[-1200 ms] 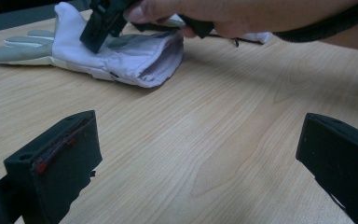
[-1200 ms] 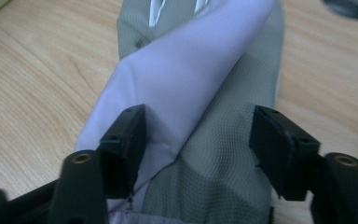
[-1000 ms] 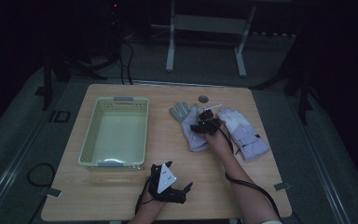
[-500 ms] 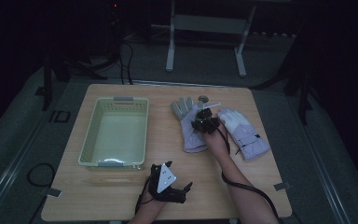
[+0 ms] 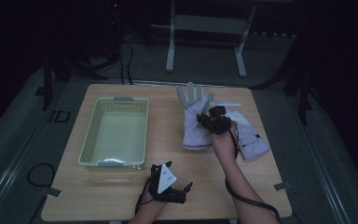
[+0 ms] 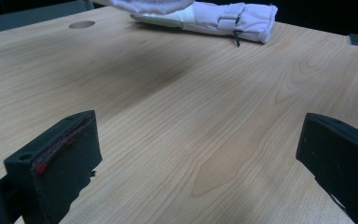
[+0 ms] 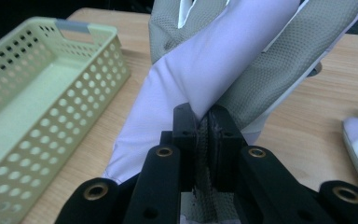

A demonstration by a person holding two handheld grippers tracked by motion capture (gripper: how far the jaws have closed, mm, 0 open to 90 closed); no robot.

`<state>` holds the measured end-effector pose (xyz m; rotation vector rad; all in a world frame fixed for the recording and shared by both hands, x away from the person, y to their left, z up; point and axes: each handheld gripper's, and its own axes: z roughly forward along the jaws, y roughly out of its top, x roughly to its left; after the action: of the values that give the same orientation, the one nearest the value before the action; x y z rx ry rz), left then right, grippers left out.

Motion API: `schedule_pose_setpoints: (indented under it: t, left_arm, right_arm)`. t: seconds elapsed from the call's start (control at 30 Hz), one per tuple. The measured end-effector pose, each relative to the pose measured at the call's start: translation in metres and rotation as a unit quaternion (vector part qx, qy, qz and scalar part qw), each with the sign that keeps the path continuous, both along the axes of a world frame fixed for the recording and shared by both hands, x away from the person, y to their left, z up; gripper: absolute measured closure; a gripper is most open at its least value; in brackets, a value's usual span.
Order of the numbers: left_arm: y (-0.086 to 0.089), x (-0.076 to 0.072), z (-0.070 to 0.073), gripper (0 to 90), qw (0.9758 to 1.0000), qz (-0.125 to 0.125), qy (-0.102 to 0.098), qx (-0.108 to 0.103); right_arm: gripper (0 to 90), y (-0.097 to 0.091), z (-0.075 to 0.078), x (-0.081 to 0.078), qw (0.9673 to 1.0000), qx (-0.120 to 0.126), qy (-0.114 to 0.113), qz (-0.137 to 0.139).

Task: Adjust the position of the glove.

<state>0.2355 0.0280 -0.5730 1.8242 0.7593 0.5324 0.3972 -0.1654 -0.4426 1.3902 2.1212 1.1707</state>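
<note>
Lavender fabric of one glove [image 5: 193, 122] is pinched between the pressed-together jaws of the right gripper [image 5: 213, 122], and over the last second it has been dragged left from its partner [image 5: 251, 137], right of centre. It looks bound for the basket [image 5: 116, 133]; the left gripper [image 5: 172, 191] rests spread at lower centre.

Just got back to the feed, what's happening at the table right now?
A person is working with two handheld grippers. The right gripper is shut on a pale lavender glove and holds it lifted off the wooden table. A second glove lies flat beside it. The left gripper rests near the table's front edge with its jaws open and nothing between them. The pale green basket sits left of the gloves with nothing in it.
</note>
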Motion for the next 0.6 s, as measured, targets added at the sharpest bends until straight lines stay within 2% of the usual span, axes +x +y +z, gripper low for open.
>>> schedule_pose_setpoints:
  t: [0.13,0.3,0.37,0.4,0.5,0.6]
  left_arm:
    - [0.0,0.0,0.0,0.0,1.0,0.0,0.0,-0.001]
    - [0.0,0.0,0.0,0.0,1.0,-0.002,0.0,0.0]
    - [0.0,0.0,0.0,0.0,1.0,-0.002,0.0,0.001]
    - [0.0,0.0,0.0,0.0,1.0,-0.002,-0.002,0.002]
    - [0.0,-0.001,0.0,0.0,1.0,-0.003,-0.003,0.002]
    - [0.0,-0.001,0.0,0.0,1.0,-0.004,-0.003,0.002]
  right_arm:
    - [83.0,0.0,-0.007,-0.018,1.0,-0.004,-0.007,0.001]
    - [83.0,-0.002,-0.031,-0.034,0.9998,-0.001,0.015,-0.012]
    - [83.0,-0.002,-0.031,-0.034,0.9998,-0.001,0.015,-0.012]
    - [83.0,0.001,-0.051,-0.039,0.9991,-0.012,0.037,-0.019]
    - [83.0,0.005,-0.065,-0.043,0.9982,-0.018,0.052,-0.023]
    - [83.0,0.007,-0.071,-0.043,0.9977,-0.032,0.054,-0.025]
